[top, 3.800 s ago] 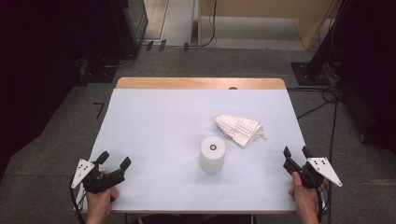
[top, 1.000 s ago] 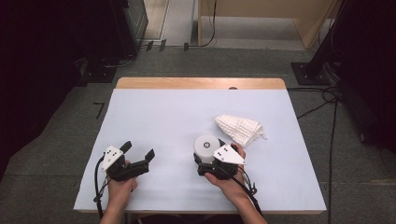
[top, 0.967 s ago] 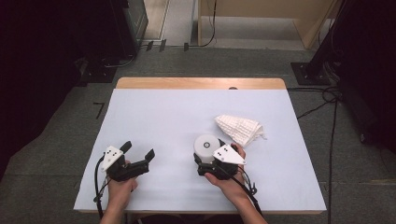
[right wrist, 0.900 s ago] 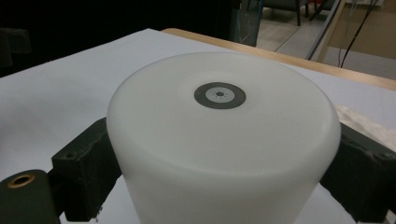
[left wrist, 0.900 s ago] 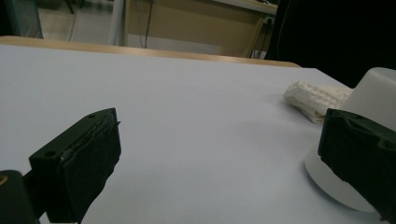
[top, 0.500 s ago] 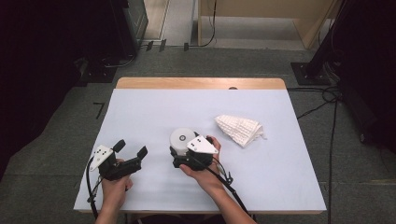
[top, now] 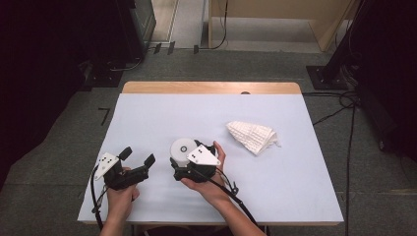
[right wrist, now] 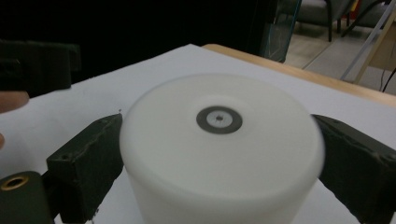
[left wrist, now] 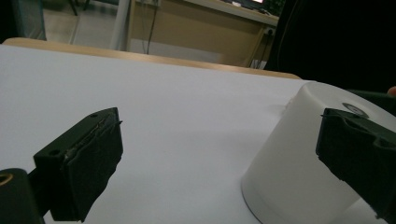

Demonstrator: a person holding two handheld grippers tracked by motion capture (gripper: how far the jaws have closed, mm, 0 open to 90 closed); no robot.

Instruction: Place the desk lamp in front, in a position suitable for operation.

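Note:
A white cylinder (top: 182,146) with a small grey ring on its top stands near the table's front middle. My right gripper (top: 181,158) is shut on it, one black jaw pressed to each side. The right gripper view shows the cylinder (right wrist: 219,140) close up and slightly blurred inside that gripper (right wrist: 219,168). My left gripper (top: 138,155) is open and holds nothing, just left of the cylinder. In the left gripper view, the cylinder (left wrist: 299,158) stands by the right jaw of that gripper (left wrist: 219,161), its base on the table.
A crumpled white cloth (top: 253,136) lies to the right of the cylinder. The white table (top: 196,108) has a wooden strip along its far edge. Cables and dark equipment are on the floor around the table.
Both hands came in from the table's front corners. The right gripper closed on the cylinder and carried it left toward the left gripper, which drew back a little to the left.

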